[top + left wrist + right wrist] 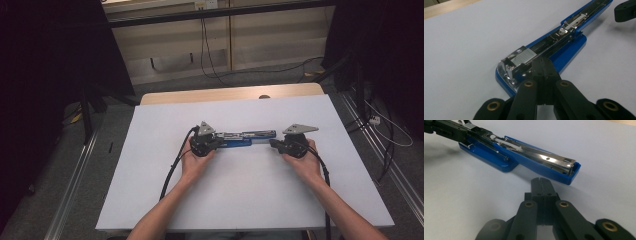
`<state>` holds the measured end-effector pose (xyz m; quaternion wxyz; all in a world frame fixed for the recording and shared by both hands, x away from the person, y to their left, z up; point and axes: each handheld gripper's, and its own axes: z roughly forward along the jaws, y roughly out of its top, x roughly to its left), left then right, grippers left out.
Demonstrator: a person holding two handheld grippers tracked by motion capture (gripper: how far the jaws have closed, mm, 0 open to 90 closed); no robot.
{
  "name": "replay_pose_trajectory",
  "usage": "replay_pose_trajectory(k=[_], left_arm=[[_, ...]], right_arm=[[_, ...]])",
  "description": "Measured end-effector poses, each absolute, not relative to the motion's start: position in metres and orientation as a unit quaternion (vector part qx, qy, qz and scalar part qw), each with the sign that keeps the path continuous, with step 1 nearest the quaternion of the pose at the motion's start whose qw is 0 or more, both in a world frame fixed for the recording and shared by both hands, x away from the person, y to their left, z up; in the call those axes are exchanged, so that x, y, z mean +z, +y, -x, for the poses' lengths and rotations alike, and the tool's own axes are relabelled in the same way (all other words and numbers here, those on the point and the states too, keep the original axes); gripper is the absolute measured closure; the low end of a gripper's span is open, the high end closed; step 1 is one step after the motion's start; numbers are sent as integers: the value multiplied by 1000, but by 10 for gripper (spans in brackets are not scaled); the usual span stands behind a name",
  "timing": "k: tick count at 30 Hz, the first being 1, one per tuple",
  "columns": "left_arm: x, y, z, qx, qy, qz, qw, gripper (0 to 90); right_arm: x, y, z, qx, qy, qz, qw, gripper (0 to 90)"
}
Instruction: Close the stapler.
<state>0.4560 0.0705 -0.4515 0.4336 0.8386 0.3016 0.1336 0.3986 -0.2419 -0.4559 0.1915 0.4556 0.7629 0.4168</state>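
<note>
**Two tongs met at an opened blue stapler**

The left tongs (543, 65) were clenched, the two black jaws pressed flat together with nothing between them, their tips resting on the near end of the blue stapler (554, 47), just beside the block of staples (524, 57) in its metal channel. The right tongs (541, 185) were clenched as well and gripped nothing; in the right gripper view their tips lay on the white sheet just short of the stapler's blue end (571, 173), close to it but apart. Seen from the high view, the left tongs (216, 142) pointed right and the right tongs (274, 144) pointed left, each toward the other, with the stapler (240, 138) stretched left to right between them near the middle of the counter (150, 190). The stapler lay folded open: its blue base (486, 153) sat flat on the sheet, while the arm with the shiny staple channel (541, 157) extended beyond it toward the right tongs. A person's left hand (195, 162) and right hand (306, 162) held the grippers, forearms coming in from the near edge, and a black cable (172, 172) trailed from the left gripper back toward the person. A grey three-cornered plate (300, 129) topped the right gripper. A strip of bare wood (225, 93) showed along the counter's far edge, and wires (210, 60) hung down beyond it against a pale wall.
</note>
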Motion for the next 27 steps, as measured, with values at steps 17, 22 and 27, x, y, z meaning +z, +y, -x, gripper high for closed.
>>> replay_pose_trajectory(k=[17,22,27], left_arm=[[-452,70,-456,127,306,-837,436,900],[-452,70,-457,129,305,-837,436,900],[-452,70,-457,127,308,-836,437,900]], right_arm=[[-460,-234,-407,379,781,-465,174,900],[-459,-234,-409,369,785,-467,173,900],[-459,-235,-412,367,781,-474,175,900]])
